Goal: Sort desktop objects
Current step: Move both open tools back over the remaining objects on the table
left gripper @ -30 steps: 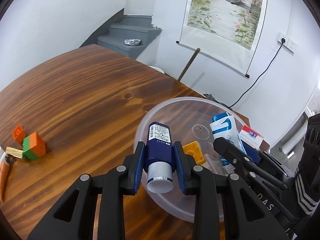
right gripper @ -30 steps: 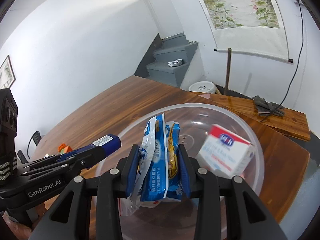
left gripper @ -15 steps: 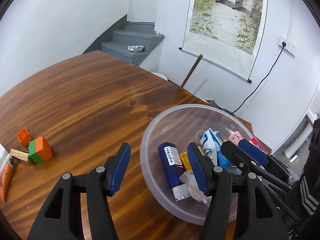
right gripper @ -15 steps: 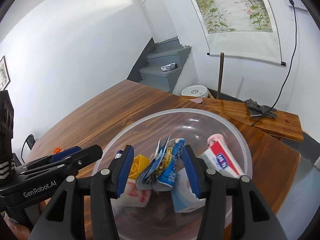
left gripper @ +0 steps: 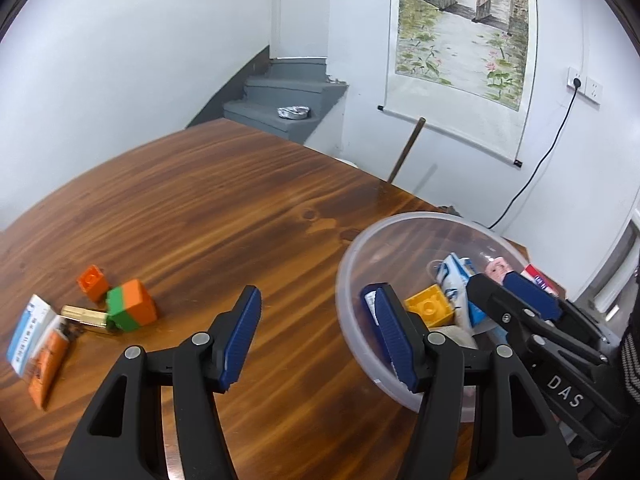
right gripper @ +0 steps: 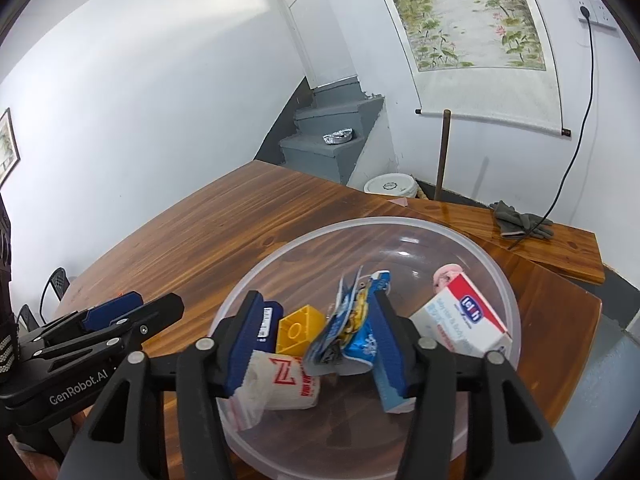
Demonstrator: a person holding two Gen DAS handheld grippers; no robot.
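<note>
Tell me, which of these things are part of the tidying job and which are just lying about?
Part of the job:
- clear plastic bowl
- yellow brick, blue snack packet and red-and-white box inside it
- orange-and-green block, small orange brick and orange tube waiting on the table

Just lying about:
- grey gloves
- scroll painting
- foil dish

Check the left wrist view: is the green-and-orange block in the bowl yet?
No, the green-and-orange block sits on the table by the small orange brick, well left of the clear bowl.
</note>
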